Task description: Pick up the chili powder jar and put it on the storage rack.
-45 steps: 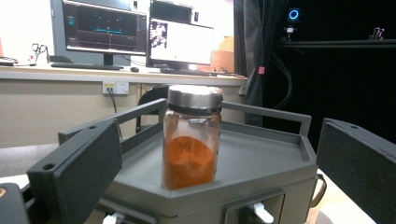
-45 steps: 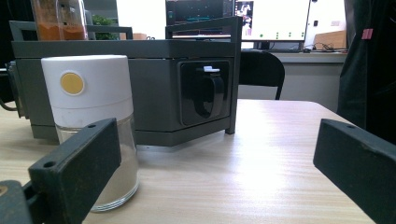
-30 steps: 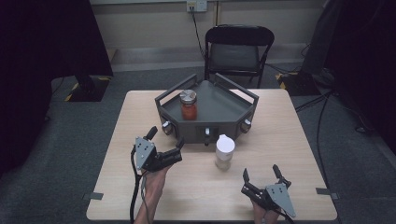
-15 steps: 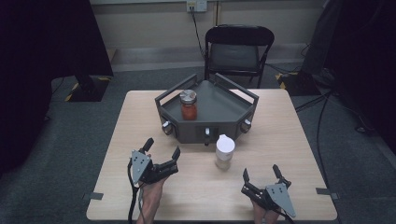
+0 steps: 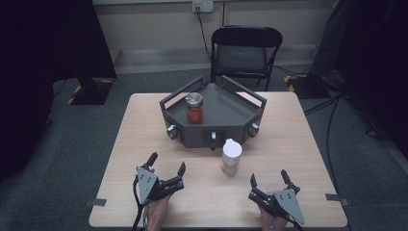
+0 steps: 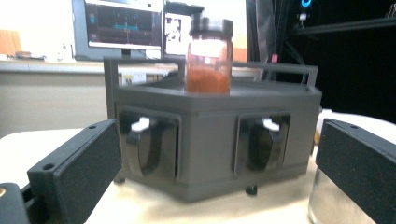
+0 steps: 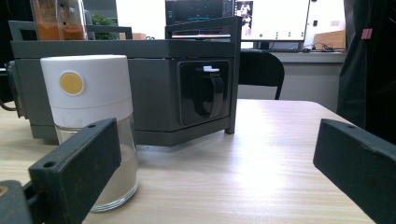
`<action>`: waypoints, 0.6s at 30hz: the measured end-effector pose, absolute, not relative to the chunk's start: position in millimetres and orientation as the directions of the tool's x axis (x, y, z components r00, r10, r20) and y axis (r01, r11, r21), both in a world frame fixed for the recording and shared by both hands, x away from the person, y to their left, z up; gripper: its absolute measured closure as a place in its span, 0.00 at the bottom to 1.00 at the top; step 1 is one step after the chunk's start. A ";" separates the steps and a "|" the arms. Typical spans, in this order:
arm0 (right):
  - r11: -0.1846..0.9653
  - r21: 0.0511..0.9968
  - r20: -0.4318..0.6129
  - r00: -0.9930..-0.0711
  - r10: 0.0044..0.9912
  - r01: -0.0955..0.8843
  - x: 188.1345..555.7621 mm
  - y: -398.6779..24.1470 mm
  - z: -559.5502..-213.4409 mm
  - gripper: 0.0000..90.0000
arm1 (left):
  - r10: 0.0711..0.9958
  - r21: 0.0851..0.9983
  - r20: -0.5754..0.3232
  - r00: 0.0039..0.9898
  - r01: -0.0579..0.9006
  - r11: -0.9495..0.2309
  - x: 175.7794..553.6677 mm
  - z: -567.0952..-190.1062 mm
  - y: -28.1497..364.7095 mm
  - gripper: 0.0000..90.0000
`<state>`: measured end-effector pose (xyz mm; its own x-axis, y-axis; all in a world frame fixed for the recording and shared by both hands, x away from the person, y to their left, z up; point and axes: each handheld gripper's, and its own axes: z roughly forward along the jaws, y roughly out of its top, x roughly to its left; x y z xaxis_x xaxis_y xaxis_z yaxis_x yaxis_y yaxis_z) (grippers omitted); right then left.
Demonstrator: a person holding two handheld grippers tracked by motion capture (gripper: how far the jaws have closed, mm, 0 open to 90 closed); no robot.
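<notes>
A grey hexagonal stand (image 5: 226, 108) with knobs on its sides sits at the table's far middle. On it stands a jar of red-orange stuff with a metal lid (image 5: 194, 109). A white-capped glass jar (image 5: 231, 157) stands on the table just in front of the stand. My left gripper (image 5: 167, 162) is open near the front edge, left of the white-capped jar, and faces the stand (image 6: 210, 116) and the red jar (image 6: 209, 56). My right gripper (image 5: 268, 176) is open at the front right. The white-capped jar (image 7: 86, 116) stands close by its left jaw.
A black folding chair (image 5: 245, 48) stands behind the table (image 5: 298, 139). Cables run over the floor at the right. Tape strips mark the table's front corners. Bare tabletop lies between and beside the grippers.
My left gripper has drawn back toward the front edge and lowered. The right gripper and both jars have stayed put.
</notes>
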<state>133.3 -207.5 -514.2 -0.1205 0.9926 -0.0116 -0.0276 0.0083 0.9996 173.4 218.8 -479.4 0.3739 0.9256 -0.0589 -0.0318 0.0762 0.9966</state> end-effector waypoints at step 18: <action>0.009 1.000 -0.012 -0.117 0.993 -0.025 133.5 -206.9 -513.8 0.00 | 0.947 0.997 -0.042 0.319 -0.051 0.061 158.1 -510.9 221.2 0.00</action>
